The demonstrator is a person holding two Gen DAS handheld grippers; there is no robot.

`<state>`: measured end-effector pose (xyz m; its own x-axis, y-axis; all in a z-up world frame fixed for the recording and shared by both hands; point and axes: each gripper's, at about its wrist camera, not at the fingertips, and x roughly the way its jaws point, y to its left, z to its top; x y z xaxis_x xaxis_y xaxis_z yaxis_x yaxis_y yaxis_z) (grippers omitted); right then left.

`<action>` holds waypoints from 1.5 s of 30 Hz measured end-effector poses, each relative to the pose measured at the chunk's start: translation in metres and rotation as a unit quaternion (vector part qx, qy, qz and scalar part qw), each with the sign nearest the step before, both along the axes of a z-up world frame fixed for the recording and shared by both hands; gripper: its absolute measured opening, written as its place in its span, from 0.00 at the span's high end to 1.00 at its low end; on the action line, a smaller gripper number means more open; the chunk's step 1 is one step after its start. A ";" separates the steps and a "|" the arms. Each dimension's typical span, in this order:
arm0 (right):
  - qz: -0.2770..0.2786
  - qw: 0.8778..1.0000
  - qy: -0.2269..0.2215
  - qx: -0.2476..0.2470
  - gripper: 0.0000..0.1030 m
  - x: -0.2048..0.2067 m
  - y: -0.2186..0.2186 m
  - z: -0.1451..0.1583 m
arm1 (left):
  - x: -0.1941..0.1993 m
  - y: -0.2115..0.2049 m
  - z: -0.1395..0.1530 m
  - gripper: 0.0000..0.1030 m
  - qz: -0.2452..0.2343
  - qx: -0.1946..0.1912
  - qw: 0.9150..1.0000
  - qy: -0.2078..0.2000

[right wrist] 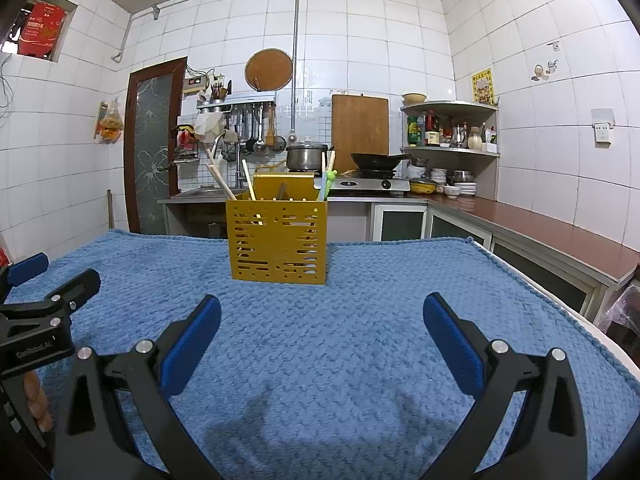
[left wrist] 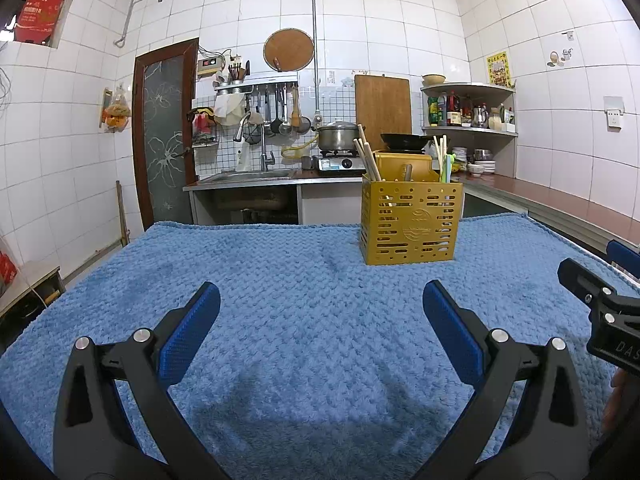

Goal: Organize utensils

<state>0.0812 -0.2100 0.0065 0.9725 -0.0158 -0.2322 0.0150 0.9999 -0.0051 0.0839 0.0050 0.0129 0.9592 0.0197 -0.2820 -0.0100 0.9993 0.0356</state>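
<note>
The yellow box (left wrist: 410, 222) stands on the blue cloth (left wrist: 280, 300) that covers the bench, at the far side, well apart from both tongs. Chopsticks (left wrist: 365, 152) and a green stick (right wrist: 327, 184) already stand inside it, leaning on its walls. No loose utensil lies on the cloth in either view. So the job looks done, or nearly done. It is hard to tell if more things wait out of sight.

The left tongs (left wrist: 320, 312) are wide and hold nothing. The right tongs (right wrist: 320, 314) are wide and hold nothing too.

The left tongs' body shows "GenRobot.AI" in the right view. The right tongs' body shows "DAS", cut off, in the left view. The wall signs are too small to read.
</note>
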 end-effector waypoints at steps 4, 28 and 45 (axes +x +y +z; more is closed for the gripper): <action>0.000 1.000 0.000 0.000 0.04 0.000 0.000 0.000 | 0.000 0.000 0.000 0.05 -0.001 0.001 1.000 -0.001; 0.000 1.000 0.000 -0.004 0.04 0.001 -0.002 0.003 | 0.001 0.001 -0.002 0.05 0.000 0.001 1.000 0.001; 0.000 1.000 -0.001 -0.004 0.04 0.001 -0.002 0.003 | 0.001 0.002 -0.002 0.05 0.001 0.002 1.000 0.001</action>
<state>0.0818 -0.2118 0.0090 0.9729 -0.0173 -0.2306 0.0146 0.9998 -0.0133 0.0849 0.0069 0.0109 0.9584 0.0229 -0.2846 -0.0122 0.9992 0.0390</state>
